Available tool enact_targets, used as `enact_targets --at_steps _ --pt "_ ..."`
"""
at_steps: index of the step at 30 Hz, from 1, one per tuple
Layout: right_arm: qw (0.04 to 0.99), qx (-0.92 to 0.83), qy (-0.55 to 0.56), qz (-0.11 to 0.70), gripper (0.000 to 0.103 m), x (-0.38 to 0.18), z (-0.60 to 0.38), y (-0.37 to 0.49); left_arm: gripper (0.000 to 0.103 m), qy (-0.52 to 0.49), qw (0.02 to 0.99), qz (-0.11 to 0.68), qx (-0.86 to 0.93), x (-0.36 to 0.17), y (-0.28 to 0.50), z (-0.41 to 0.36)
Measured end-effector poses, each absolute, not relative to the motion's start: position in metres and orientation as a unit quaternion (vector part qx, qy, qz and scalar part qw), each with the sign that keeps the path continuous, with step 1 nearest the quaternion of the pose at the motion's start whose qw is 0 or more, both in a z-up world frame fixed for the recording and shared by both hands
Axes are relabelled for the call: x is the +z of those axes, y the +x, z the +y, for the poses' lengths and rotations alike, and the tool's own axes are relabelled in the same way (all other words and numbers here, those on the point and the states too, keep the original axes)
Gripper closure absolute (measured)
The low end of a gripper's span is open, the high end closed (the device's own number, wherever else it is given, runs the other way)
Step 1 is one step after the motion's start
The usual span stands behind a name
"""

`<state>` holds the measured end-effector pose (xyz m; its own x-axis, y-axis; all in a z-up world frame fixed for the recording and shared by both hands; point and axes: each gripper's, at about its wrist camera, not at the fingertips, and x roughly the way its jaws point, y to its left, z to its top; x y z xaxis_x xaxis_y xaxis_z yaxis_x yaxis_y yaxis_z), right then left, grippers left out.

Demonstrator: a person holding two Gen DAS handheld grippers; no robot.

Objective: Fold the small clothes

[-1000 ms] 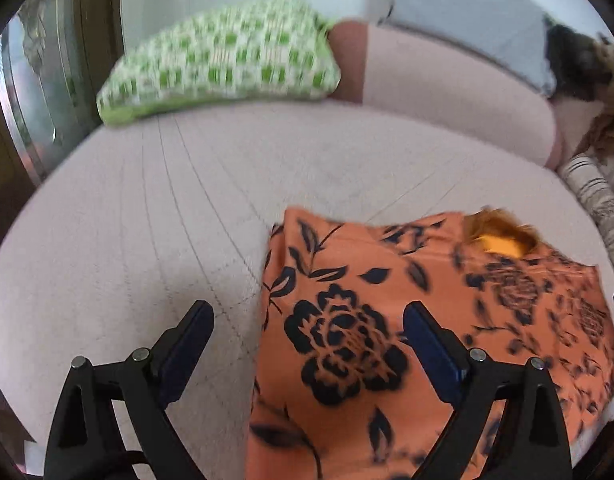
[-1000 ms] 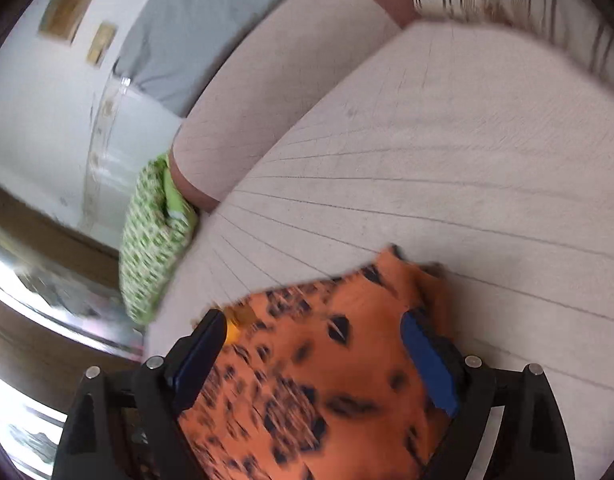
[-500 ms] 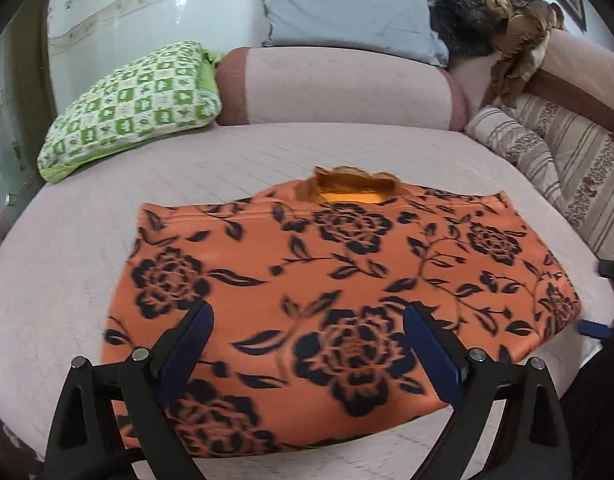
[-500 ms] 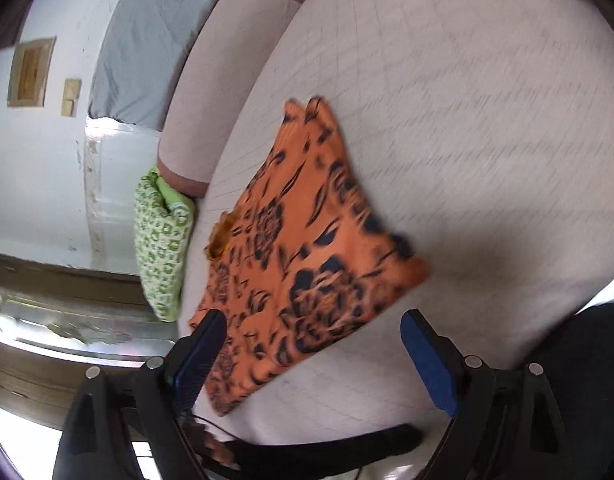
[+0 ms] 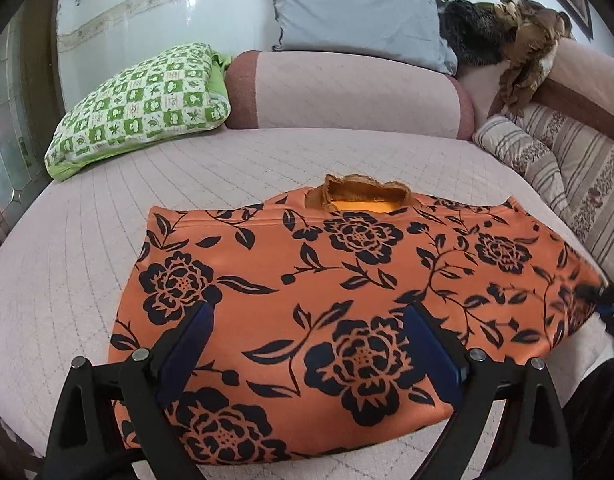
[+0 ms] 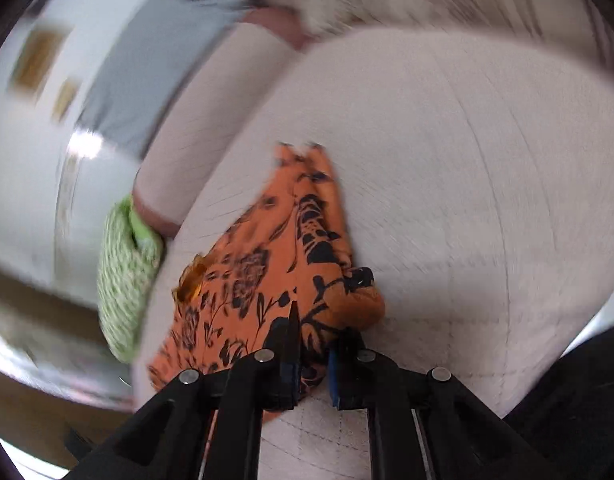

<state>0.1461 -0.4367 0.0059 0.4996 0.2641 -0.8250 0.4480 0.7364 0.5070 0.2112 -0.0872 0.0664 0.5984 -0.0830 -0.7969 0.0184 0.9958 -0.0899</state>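
The orange garment point(image 5: 347, 300) with black flowers lies flat on the pink quilted bed point(image 5: 67, 280), near the front edge, its neck opening point(image 5: 363, 200) on the far side. It looks like thin, soft cloth, light and limp, so I judge it will sag and crease where it is lifted and will not keep any shape by itself; it is not fragile. Good places to hold it are the corners and the hems, where the cloth is doubled and slips less. The right hand-held gripper point(image 6: 313, 364) has just been closing, and its jaws now pinch the near right corner of the garment, with cloth bunched between the pads; this view is blurred. The left hand-held gripper point(image 5: 307, 344) hangs above the near left part of the garment with its jaws wide apart and nothing between them; I think the near left corner would be the matching place for it. Farther away are a green checked pillow point(image 5: 143, 100) at the far left, a pink bolster point(image 5: 347, 92), a grey pillow point(image 5: 355, 8) and a striped cushion point(image 5: 547, 152) at the right.
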Motion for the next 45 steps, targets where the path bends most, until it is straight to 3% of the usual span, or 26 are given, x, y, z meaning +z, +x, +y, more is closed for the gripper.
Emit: enact_targets --at_steps 2,3,6,9,12,18,20,21,22,24,27,28,37,40,41,44,45 --pt "0.736 -0.066 0.37 0.563 0.082 -0.028 -0.442 0.147 0.007 -0.032 0.877 0.479 -0.024 0.049 0.22 -0.088" --pt "0.729 -0.057 0.41 0.545 0.082 -0.028 -0.454 0.14 0.007 -0.026 0.865 0.501 -0.026 0.039 0.224 -0.089" --pt "0.752 -0.064 0.38 0.534 0.065 0.004 -0.468 0.137 0.007 -0.028 0.871 0.491 -0.022 0.043 0.222 -0.087" --pt "0.795 -0.046 0.331 0.506 0.021 0.037 -0.478 0.156 0.007 -0.037 0.887 0.459 -0.035 0.054 0.222 -0.089" --pt "0.801 0.004 0.321 0.505 0.021 0.04 -0.488 0.205 0.007 -0.015 0.867 0.497 -0.041 0.029 0.229 -0.098" --pt "0.773 0.027 0.247 0.583 0.023 -0.029 -0.474 0.313 0.006 0.002 0.872 0.487 -0.04 0.021 0.223 -0.101" --pt "0.769 0.022 0.22 0.6 0.044 -0.045 -0.469 0.328 0.006 0.003 0.874 0.484 -0.043 0.021 0.221 -0.101" --pt "0.769 0.028 0.218 0.6 0.084 -0.042 -0.465 0.331 0.006 0.004 0.875 0.482 -0.044 0.02 0.22 -0.101" --pt "0.785 0.033 0.198 0.586 0.09 -0.028 -0.457 0.332 0.006 0.004 0.876 0.479 -0.045 0.02 0.22 -0.101" --pt "0.816 0.034 0.16 0.555 0.091 -0.001 -0.445 0.327 0.005 0.004 0.878 0.475 -0.048 0.02 0.22 -0.101" --pt "0.785 -0.004 0.164 0.597 0.091 -0.031 -0.454 0.328 0.004 0.004 0.879 0.474 -0.046 0.017 0.222 -0.102" --pt "0.77 -0.012 0.188 0.61 0.082 -0.048 -0.464 0.326 0.004 0.002 0.876 0.479 -0.048 0.019 0.222 -0.101" --pt "0.854 0.059 0.113 0.505 0.036 0.062 -0.397 0.275 0.005 -0.127 0.892 0.434 0.012 0.084 0.184 -0.002" --pt "0.835 0.115 0.132 0.521 0.034 0.059 -0.376 0.247 0.006 -0.193 0.863 0.464 0.042 0.074 0.166 0.041" --pt "0.829 0.121 0.13 0.53 0.034 0.053 -0.367 0.242 0.012 -0.212 0.852 0.476 0.042 0.067 0.161 0.049" --pt "0.781 0.098 0.14 0.601 0.03 -0.007 -0.364 0.238 0.087 -0.239 0.785 0.571 0.04 0.016 0.16 0.059" --pt "0.77 0.092 0.159 0.611 0.03 -0.019 -0.369 0.236 0.088 -0.274 0.782 0.558 0.04 0.015 0.157 0.067"
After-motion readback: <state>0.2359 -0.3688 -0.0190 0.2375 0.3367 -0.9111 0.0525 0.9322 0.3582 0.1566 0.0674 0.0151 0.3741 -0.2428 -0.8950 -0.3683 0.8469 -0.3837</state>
